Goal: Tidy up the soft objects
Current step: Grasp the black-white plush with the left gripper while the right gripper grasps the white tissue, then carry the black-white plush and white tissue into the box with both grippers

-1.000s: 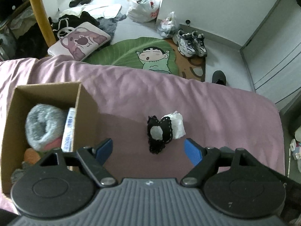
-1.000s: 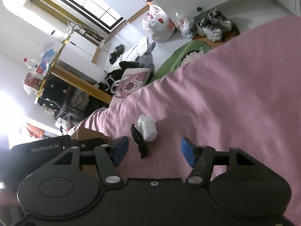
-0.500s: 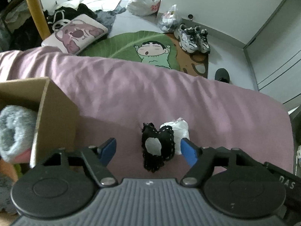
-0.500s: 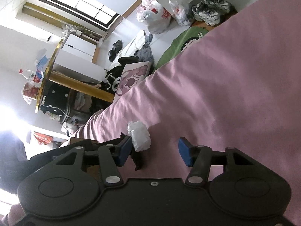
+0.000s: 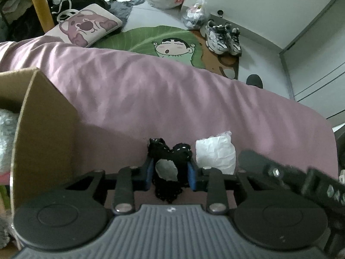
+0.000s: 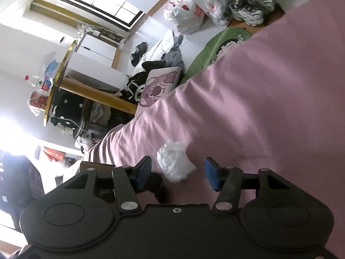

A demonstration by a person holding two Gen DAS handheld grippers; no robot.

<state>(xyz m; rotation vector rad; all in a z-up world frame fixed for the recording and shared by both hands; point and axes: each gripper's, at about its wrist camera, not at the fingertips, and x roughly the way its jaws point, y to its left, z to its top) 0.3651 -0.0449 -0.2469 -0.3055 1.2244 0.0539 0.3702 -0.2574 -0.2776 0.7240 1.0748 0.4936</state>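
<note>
Black crocheted heart (image 5: 170, 164) on the pink bed sheet (image 5: 172, 99) is clamped between the left hand-held gripper (image 5: 170, 171) pads, cardboard box (image 5: 43, 129) just to its left; crumpled white wad (image 6: 174, 164) is framed dead ahead by the spread right hand-held gripper (image 6: 179, 172).

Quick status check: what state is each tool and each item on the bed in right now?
Left tool: shut on black knitted piece.
Right tool: open, straddling white crumpled wad.
White crumpled wad: resting on pink sheet, ungripped.
Cardboard box: open-topped, grey fluffy item inside.
</note>
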